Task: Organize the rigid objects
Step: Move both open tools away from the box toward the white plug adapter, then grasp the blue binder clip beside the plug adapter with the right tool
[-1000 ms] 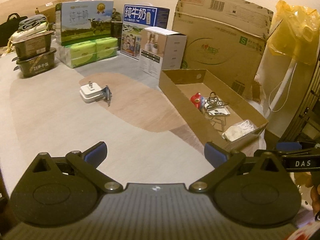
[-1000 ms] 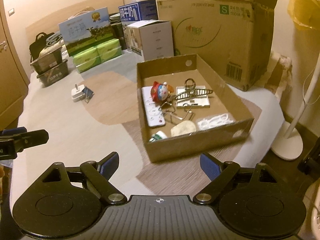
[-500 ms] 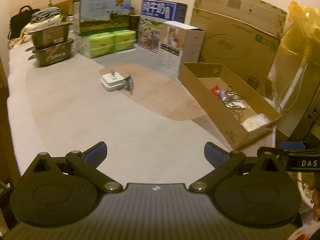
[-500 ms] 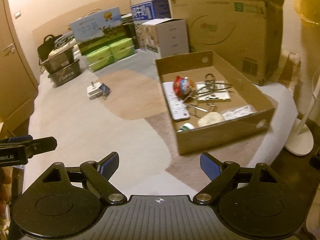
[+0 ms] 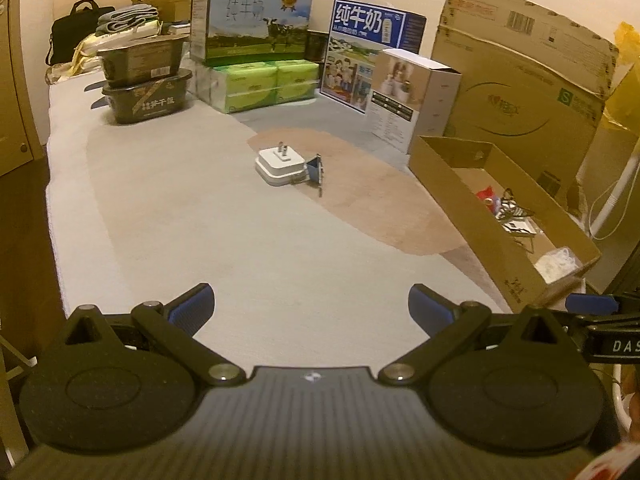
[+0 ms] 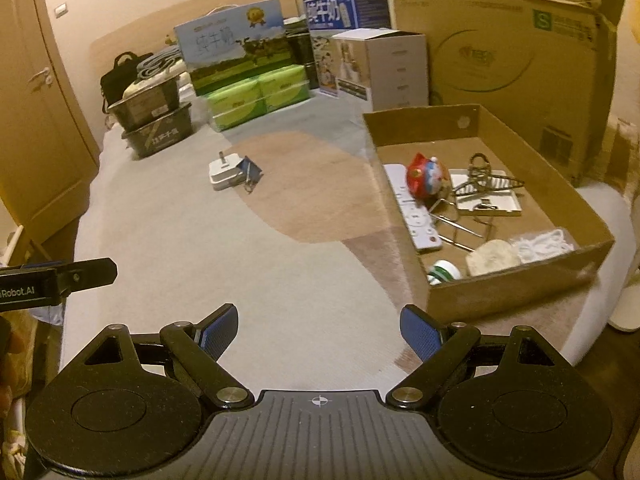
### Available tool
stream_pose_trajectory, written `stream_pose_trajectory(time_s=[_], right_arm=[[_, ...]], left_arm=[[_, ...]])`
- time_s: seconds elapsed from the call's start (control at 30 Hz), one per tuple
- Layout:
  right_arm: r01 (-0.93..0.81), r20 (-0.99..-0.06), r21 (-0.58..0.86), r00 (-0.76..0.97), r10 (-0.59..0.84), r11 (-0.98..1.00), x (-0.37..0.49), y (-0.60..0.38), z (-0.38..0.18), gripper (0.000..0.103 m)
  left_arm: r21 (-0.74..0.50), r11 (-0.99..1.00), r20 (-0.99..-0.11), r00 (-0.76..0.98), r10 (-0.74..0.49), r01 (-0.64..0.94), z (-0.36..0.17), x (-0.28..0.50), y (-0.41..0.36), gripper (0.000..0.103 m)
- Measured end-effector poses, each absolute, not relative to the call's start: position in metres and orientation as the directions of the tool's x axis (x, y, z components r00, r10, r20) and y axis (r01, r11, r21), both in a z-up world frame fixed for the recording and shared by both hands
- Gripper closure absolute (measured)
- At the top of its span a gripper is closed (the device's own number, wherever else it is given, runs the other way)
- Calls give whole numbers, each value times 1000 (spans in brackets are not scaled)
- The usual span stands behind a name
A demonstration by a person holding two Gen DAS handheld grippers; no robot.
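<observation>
A white plug adapter and a blue binder clip touching its right side lie on the bed, far ahead of both grippers; they also show in the right wrist view, adapter and clip. A shallow cardboard box on the right holds a red toy, a white power strip, metal clips and other small items. My left gripper is open and empty. My right gripper is open and empty, near the box's front left corner.
Milk cartons, green tissue packs, dark tubs, a white box and a big cardboard carton line the bed's far side. A wooden door stands at left. The bed edge drops off left.
Both grippers have pulled back and swung left, so the adapter and clip sit nearer the middle of each view. Nothing on the bed has moved. Both stay open.
</observation>
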State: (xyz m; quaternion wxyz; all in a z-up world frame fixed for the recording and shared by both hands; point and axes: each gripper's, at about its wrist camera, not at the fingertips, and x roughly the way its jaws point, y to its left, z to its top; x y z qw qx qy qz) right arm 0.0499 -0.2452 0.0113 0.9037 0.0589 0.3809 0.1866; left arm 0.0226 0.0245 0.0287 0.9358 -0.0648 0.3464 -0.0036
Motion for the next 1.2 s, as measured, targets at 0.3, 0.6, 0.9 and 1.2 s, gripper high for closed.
stream_pose_trajectory(time_s=[0.3,0.6,0.9,1.2], right_arm=[[-324,-662,250,630,405,912,65,-223,10,15],[-367,-652,239,625,429,899,92,-196,8,15],[-425,-624,246,618,478,871,135,-164,4,15],[-484,-605,223,613,509,846,201,-137,-6,16]], left_arm=[[-116,992,-647,762,-32,-57,27,38,46,1],[-96,993,-651,759,-9,-70,21,62,68,1],[-89,994,-650,760,-12,-60,16,103,94,1],[-53,998,-661,750,-18,-23,3,164,110,1]])
